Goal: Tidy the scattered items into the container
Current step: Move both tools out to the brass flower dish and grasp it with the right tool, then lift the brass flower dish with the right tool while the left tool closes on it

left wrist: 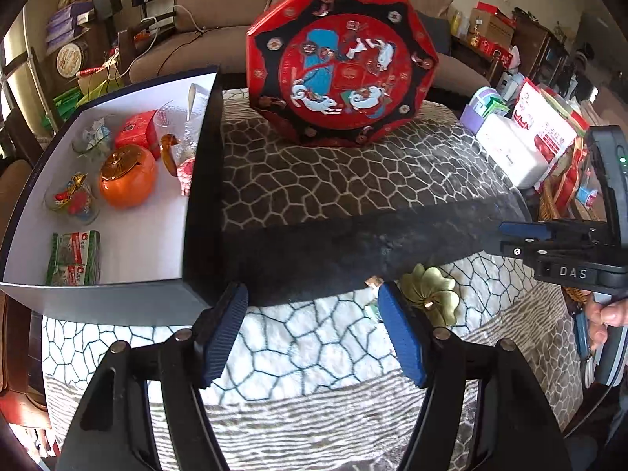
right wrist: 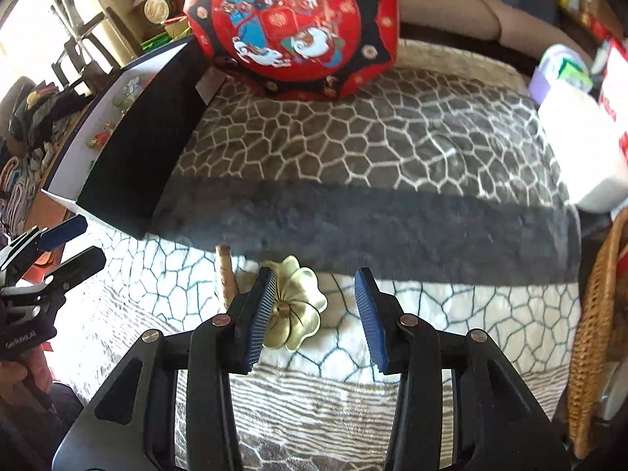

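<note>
A brass flower-shaped dish point(right wrist: 292, 308) lies on the patterned counter point(right wrist: 353, 149), between the spread fingers of the right gripper point(right wrist: 314, 316), close against its left finger and not gripped. The left gripper point(left wrist: 310, 337) hangs wide open and empty just beside the white-lined box point(left wrist: 157, 235), which holds an orange jar point(left wrist: 127, 176) and small packets.

Brass flower-shaped dish point(right wrist: 292, 308) flat on cloth, right of open white-lined box point(left wrist: 129, 251)
</note>
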Available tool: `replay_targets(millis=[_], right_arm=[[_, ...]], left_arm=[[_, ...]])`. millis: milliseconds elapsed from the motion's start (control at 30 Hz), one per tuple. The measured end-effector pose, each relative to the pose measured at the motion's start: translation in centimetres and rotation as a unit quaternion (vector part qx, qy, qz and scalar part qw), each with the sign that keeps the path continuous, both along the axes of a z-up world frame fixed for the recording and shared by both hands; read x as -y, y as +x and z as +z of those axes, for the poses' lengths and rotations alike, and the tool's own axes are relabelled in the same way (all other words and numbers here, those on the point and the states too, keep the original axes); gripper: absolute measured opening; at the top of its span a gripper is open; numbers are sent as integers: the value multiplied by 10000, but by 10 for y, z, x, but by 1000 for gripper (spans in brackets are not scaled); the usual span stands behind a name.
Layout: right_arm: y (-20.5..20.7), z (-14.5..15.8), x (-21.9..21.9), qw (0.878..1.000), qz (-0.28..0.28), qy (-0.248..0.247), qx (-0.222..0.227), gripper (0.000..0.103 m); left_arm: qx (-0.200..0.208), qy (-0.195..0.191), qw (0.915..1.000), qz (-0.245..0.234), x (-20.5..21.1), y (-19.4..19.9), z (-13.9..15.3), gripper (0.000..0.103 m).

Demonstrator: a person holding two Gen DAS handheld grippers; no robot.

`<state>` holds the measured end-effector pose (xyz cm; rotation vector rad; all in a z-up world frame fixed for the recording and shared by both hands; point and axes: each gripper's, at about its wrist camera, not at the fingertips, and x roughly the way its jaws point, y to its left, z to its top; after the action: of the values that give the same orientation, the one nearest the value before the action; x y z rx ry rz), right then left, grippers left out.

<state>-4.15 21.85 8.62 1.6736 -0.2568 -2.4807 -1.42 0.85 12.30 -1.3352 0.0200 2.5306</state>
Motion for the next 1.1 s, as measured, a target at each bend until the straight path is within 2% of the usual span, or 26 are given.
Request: replay_targets(millis=[67, 200, 300, 433, 500, 567, 600, 800, 933, 1033, 1100], right_arm=[[9, -18, -10, 9993, -142, -346, 76, 34], [18, -51, -22, 9934, -392, -1079, 76, 31], [19, -72, -23, 9889, -493, -1393, 152, 20], [14, -88, -27, 9828, -640, -1722, 175, 5], [10, -93, -29, 9782, -691, -1952, 160, 5], [10, -93, -31, 9744, -761, -2110, 146, 4], [11, -92, -33, 9726, -814, -2173, 136, 3], [24, -85, -57, 9725, -970, -2115, 113, 3], [35, -90, -74, 9724, -1096, -2054, 148, 3], [40, -89, -83, 9712, -1162, -2075, 119, 3], [42, -89, -88, 9711, -1187, -2069, 105, 3]], left_arm=[[298, 282, 9991, -140, -12, 9, -10, 69], [744, 481, 9961, -1, -22, 11, -41, 69], [1102, 930, 9892, 247, -18, 4, -58, 69], [1304, 1607, 9778, 335, -18, -4, -57, 69], [1284, 1851, 9739, 261, -26, -11, -52, 69], [1470, 2131, 9657, 181, -37, -22, -54, 69], [1580, 2171, 9631, 161, -42, -28, -57, 69], [1894, 1910, 9630, 142, -63, -51, -76, 69], [1982, 1988, 9598, 22, -75, -58, -78, 69], [2047, 2234, 9528, -164, -92, -62, -77, 69], [2209, 2159, 9509, -205, -105, -64, -85, 69]])
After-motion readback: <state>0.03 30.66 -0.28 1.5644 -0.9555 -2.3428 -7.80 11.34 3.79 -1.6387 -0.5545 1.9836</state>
